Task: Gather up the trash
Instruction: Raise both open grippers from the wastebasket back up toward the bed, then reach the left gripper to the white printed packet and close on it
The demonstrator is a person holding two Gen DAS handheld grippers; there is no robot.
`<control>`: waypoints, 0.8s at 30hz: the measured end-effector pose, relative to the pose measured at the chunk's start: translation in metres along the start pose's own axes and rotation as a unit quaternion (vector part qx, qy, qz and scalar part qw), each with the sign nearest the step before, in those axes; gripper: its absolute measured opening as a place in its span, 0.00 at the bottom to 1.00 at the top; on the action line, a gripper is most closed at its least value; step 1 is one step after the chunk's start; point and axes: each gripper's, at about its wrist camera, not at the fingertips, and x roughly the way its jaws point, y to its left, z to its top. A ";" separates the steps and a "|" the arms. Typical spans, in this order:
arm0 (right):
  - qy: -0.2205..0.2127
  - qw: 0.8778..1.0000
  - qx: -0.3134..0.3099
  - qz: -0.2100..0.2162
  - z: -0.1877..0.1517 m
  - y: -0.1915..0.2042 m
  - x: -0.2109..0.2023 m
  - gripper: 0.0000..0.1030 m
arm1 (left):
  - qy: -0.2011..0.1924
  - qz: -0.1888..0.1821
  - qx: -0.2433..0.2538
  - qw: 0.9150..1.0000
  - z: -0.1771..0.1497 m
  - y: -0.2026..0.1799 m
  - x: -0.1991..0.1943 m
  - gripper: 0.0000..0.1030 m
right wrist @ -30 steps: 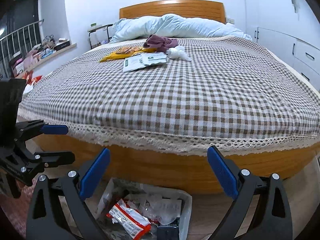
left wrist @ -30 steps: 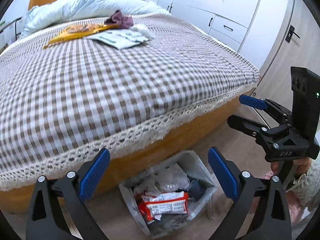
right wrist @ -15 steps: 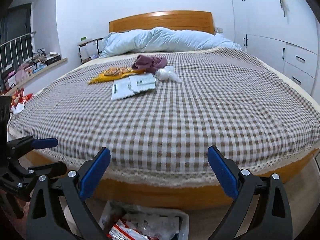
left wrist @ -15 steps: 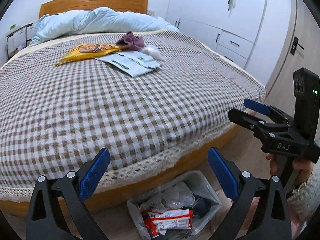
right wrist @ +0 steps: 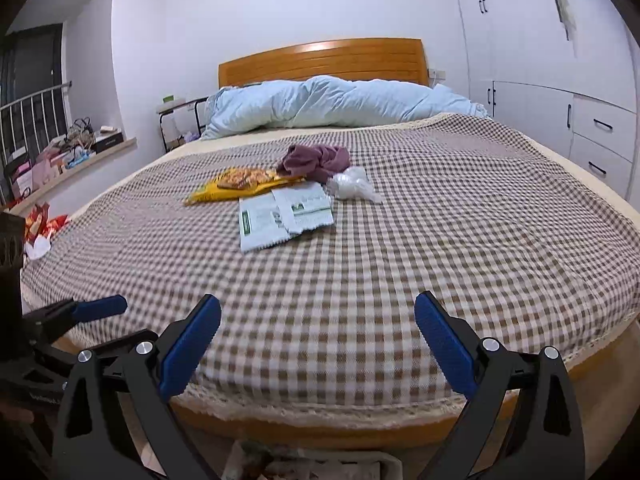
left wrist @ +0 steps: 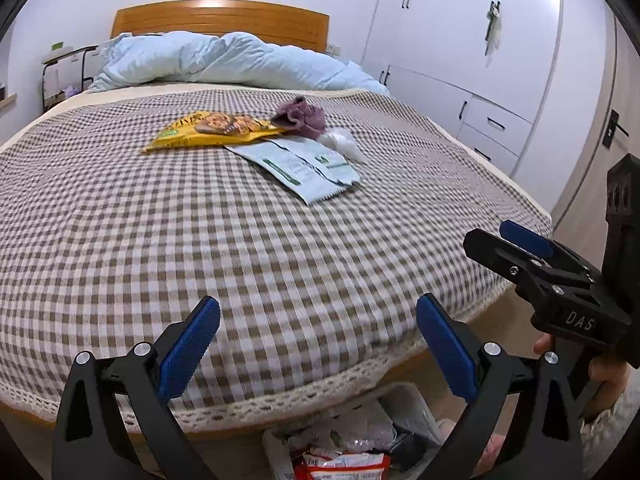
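Observation:
Trash lies on the checked bedspread (left wrist: 200, 240) (right wrist: 440, 260), far from both grippers: a yellow snack bag (left wrist: 212, 130) (right wrist: 244, 186), two white-and-green packets (left wrist: 304, 164) (right wrist: 280, 216), a crumpled clear plastic piece (left wrist: 340, 142) (right wrist: 352, 188) and a purple cloth (left wrist: 300, 116) (right wrist: 316, 160). My left gripper (left wrist: 318, 344) (right wrist: 94, 322) is open and holds nothing, above the bed's near edge. My right gripper (right wrist: 318, 344) (left wrist: 502, 240) is open too and holds nothing. A plastic-lined trash bin (left wrist: 404, 404) (right wrist: 360, 462) with wrappers sits on the floor below them.
A light blue duvet (left wrist: 224, 60) is bunched against the wooden headboard (right wrist: 320, 60). White wardrobes and drawers (left wrist: 480, 80) line the right wall. A side table (right wrist: 176, 120) and a cluttered window ledge (right wrist: 72, 152) stand on the left.
Both grippers have risen and tilted up from the bin toward the bed top. The bin has slid to the bottom edge of both views. Both stay open.

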 end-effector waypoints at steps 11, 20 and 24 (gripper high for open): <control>-0.028 0.998 0.053 0.003 0.023 -0.002 0.006 0.91 | -0.040 0.017 -0.037 0.998 0.026 0.007 0.007 0.92; -0.061 0.995 0.075 -0.024 0.039 -0.004 0.018 0.91 | -0.049 0.025 -0.079 0.995 0.042 0.014 0.025 0.92; -0.065 0.992 0.107 -0.031 0.044 -0.013 0.027 0.91 | -0.061 0.039 -0.096 0.993 0.049 0.016 0.037 0.92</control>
